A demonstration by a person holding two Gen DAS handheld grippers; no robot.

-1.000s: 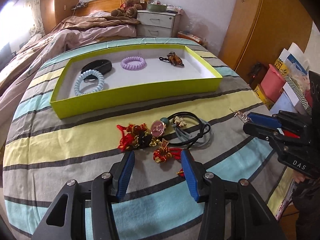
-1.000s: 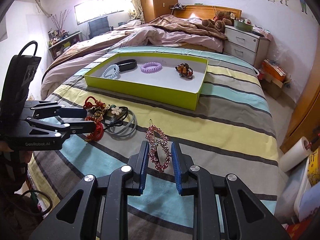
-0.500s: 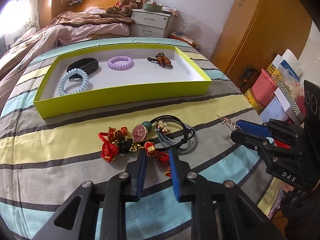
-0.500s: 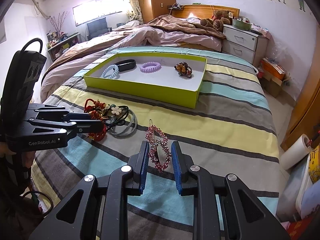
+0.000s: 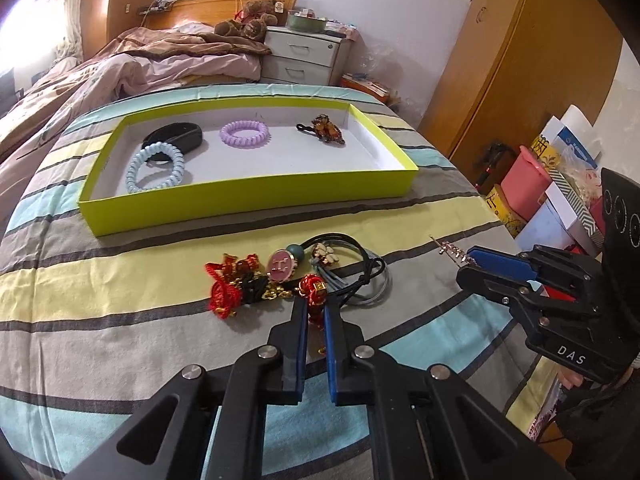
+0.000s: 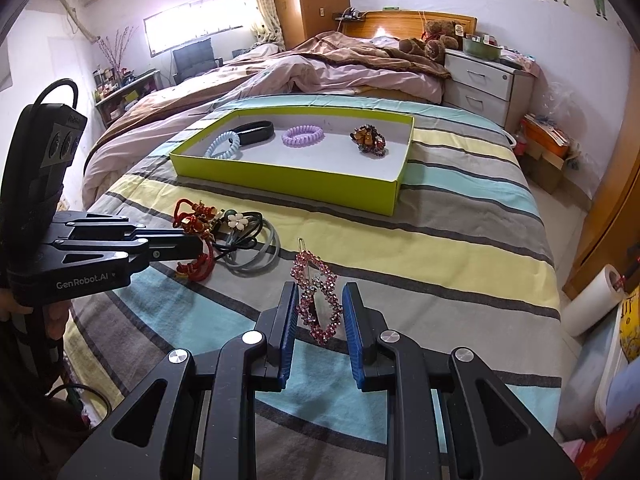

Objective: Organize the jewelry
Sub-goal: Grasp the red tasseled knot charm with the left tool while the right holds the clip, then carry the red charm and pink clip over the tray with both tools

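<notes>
A lime-green tray (image 5: 248, 212) on the striped bed holds a light blue coil tie (image 5: 155, 168), a black band (image 5: 176, 136), a purple coil tie (image 5: 244, 133) and a brown clip (image 5: 326, 132). In front of it lies a pile: red knot charms (image 5: 228, 288), a pink round charm (image 5: 282, 266), and black and grey hair ties (image 5: 360, 276). My left gripper (image 5: 314, 308) is closing, its blue pads pinching a red knot charm (image 5: 316, 300) at the pile's near edge. My right gripper (image 6: 320, 292) is shut on a pink rhinestone hair clip (image 6: 316, 304).
A rumpled pink duvet (image 6: 320, 72) covers the far half of the bed. A white nightstand (image 5: 304, 60) stands behind the tray. A wooden wardrobe (image 5: 520, 80) and stacked boxes (image 5: 552, 192) line the right side, beyond the bed's edge.
The left jaws came together from wide open around the red knot charm. The right gripper and its hair clip stayed as they were.
</notes>
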